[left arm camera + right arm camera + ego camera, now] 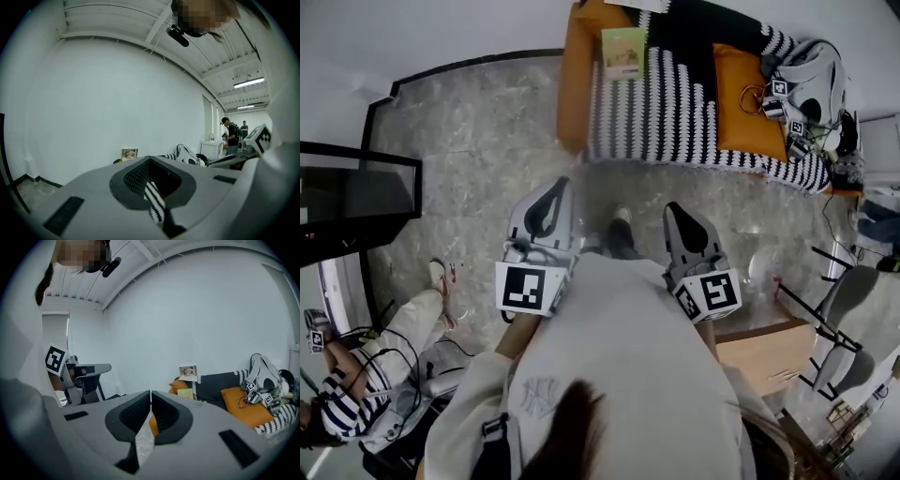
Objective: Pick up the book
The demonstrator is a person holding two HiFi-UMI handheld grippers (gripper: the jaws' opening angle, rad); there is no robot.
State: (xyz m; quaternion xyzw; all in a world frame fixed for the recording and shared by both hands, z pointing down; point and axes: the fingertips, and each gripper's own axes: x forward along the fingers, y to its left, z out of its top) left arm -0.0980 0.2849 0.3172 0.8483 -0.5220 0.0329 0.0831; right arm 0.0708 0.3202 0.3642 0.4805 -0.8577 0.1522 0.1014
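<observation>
head view: the left gripper [555, 187] and right gripper [677, 211] are both held out in front of the person's chest, well apart from the green book [623, 53], which lies on the orange sofa [572, 94] at the left edge of the striped blanket [656, 112]. left gripper view: the jaws are pinched together with nothing in them, just a sliver of blanket showing through behind. right gripper view: same deal, jaws closed tight and empty, and the book sits on the sofa up ahead, just below a small picture [188, 372] against the wall.
</observation>
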